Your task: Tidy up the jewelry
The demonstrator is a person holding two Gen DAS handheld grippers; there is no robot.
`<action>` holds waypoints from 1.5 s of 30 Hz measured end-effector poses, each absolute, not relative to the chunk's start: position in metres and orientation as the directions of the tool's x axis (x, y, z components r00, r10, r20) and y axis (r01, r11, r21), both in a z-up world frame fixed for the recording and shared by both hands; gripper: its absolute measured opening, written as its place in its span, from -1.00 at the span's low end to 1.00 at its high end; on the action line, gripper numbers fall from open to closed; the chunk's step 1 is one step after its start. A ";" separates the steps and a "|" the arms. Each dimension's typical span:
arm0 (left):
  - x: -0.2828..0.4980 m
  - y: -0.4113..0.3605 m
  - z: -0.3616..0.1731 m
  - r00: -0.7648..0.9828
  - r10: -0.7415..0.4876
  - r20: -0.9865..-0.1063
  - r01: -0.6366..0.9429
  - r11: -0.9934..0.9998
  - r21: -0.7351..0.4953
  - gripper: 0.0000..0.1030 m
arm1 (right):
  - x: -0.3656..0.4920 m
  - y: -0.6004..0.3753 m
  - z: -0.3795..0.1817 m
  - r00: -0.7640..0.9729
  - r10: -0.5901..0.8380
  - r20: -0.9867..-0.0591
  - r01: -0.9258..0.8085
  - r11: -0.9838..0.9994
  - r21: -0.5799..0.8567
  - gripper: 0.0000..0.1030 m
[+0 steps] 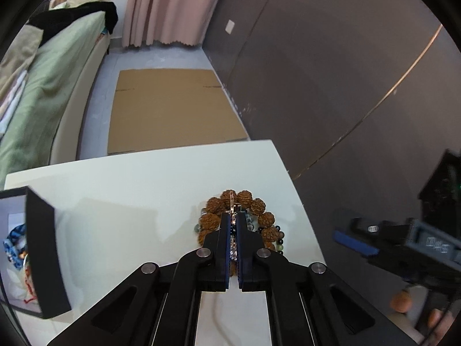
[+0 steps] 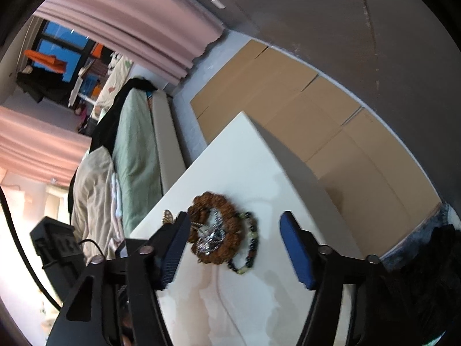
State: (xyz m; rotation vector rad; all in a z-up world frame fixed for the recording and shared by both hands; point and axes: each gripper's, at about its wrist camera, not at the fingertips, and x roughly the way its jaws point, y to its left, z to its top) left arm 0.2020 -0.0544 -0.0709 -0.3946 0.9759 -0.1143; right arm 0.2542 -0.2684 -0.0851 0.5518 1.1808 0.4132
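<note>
- One white flat surface [image 2: 245,155].
- One bracelet of large, rough brown seed beads [image 2: 227,210].
- One thinner bracelet of small dark and green round beads [image 2: 253,239].
- One silvery chain-like piece [image 2: 210,238] lying inside the brown ring; I cannot tell whether it is a single item.
- One small gold-coloured clip or pendant [image 1: 232,200].
- One black open box [image 1: 43,248] holding a blue beaded item [image 1: 14,243]; its other contents are too blurred to count.
- Two tongs: the left tongs [image 1: 233,225] and the right tongs [image 2: 234,248].
- One flattened brown cardboard sheet [image 1: 173,109] on the floor.
</note>
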 end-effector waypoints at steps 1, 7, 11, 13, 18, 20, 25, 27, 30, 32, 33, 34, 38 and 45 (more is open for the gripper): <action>0.199 -0.050 -0.070 0.567 -0.277 -0.776 -0.083 0.918 -0.389 -0.95 | 0.254 -0.263 -0.086 0.324 0.580 -0.747 -0.027 0.795 0.606 0.14; 0.186 -0.031 -0.073 0.554 -0.357 -0.752 -0.068 0.881 -0.468 -0.95 | 0.252 -0.236 -0.092 0.291 0.588 -0.754 -0.061 0.798 0.599 0.01; 0.180 -0.017 -0.085 0.528 -0.388 -0.755 -0.081 0.862 -0.500 -0.95 | 0.250 -0.218 -0.098 0.264 0.585 -0.767 -0.083 0.806 0.586 0.01; 0.179 -0.012 -0.091 0.521 -0.387 -0.761 -0.092 0.861 -0.500 -0.95 | 0.248 -0.211 -0.100 0.255 0.573 -0.778 -0.095 0.816 0.570 0.01; 0.177 0.000 -0.102 0.494 -0.392 -0.776 -0.103 0.860 -0.500 -0.95 | 0.246 -0.192 -0.107 0.226 0.556 -0.800 -0.130 0.831 0.541 0.00; 0.177 0.004 -0.106 0.481 -0.400 -0.780 -0.108 0.856 -0.506 -0.95 | 0.245 -0.183 -0.111 0.214 0.537 -0.816 -0.149 0.843 0.516 -0.02; 0.174 0.010 -0.109 0.469 -0.419 -0.777 -0.112 0.845 -0.523 -0.95 | 0.247 -0.170 -0.121 0.217 0.454 -0.864 -0.167 0.890 0.425 -0.13; 0.172 0.012 -0.106 0.475 -0.419 -0.774 -0.110 0.844 -0.525 -0.95 | 0.247 -0.167 -0.123 0.225 0.434 -0.872 -0.174 0.899 0.403 -0.16; 0.171 0.014 -0.105 0.473 -0.420 -0.775 -0.112 0.843 -0.526 -0.95 | 0.246 -0.166 -0.122 0.231 0.439 -0.868 -0.190 0.895 0.403 -0.36; 0.168 0.016 -0.104 0.472 -0.405 -0.783 -0.119 0.851 -0.512 -0.96 | 0.245 -0.172 -0.122 0.244 0.441 -0.864 -0.172 0.896 0.409 -0.60; 0.166 0.018 -0.104 0.472 -0.398 -0.787 -0.122 0.854 -0.506 -0.96 | 0.245 -0.173 -0.122 0.254 0.429 -0.867 -0.165 0.902 0.399 -0.62; 0.166 0.018 -0.104 0.472 -0.395 -0.788 -0.126 0.855 -0.504 -0.96 | 0.245 -0.176 -0.122 0.267 0.416 -0.869 -0.154 0.909 0.387 -0.63; 0.156 0.025 -0.099 0.484 -0.388 -0.784 -0.134 0.853 -0.505 -0.96 | 0.244 -0.188 -0.114 0.309 0.433 -0.847 -0.127 0.901 0.415 -0.65; 0.135 0.044 -0.077 0.548 -0.389 -0.741 -0.132 0.834 -0.535 -0.95 | 0.230 -0.195 -0.087 0.376 0.508 -0.775 -0.169 0.860 0.482 -0.74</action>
